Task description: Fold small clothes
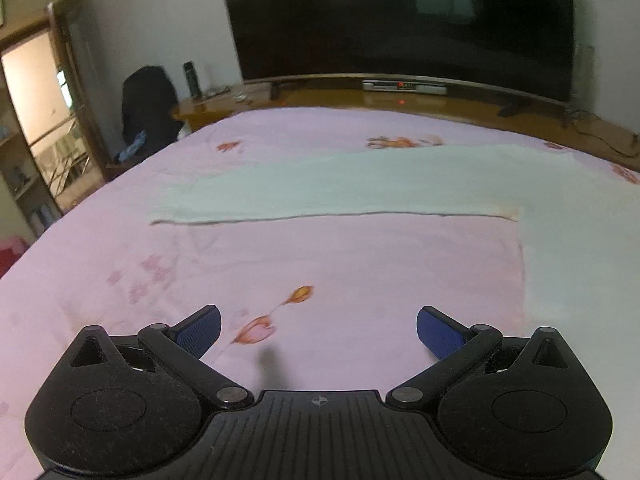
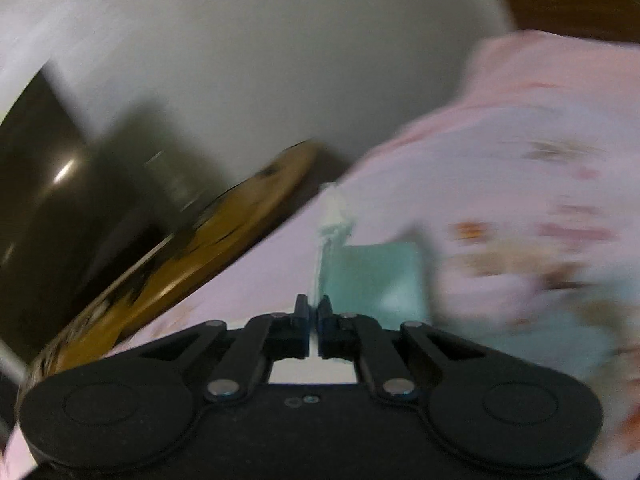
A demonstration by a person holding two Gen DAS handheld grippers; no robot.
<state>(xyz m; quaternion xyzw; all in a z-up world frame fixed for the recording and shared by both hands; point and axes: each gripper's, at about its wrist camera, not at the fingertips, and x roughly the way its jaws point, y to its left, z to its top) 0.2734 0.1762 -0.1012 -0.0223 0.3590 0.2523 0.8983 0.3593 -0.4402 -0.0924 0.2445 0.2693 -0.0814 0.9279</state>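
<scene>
A pale mint-green garment (image 1: 360,188) lies flat on the pink flowered bedsheet (image 1: 280,264); its near edge runs straight across the left wrist view, and a pale part spreads down the right side. My left gripper (image 1: 318,330) is open and empty, low over the sheet in front of the garment. In the blurred, tilted right wrist view my right gripper (image 2: 314,306) is shut on an edge of the mint-green garment (image 2: 360,276), which rises up from the fingertips (image 2: 301,304).
A large dark TV (image 1: 400,20) stands on a wooden cabinet (image 1: 400,100) beyond the bed's far edge. A dark chair (image 1: 148,108) and a bottle (image 1: 191,78) are at the back left, a shelf (image 1: 36,120) far left.
</scene>
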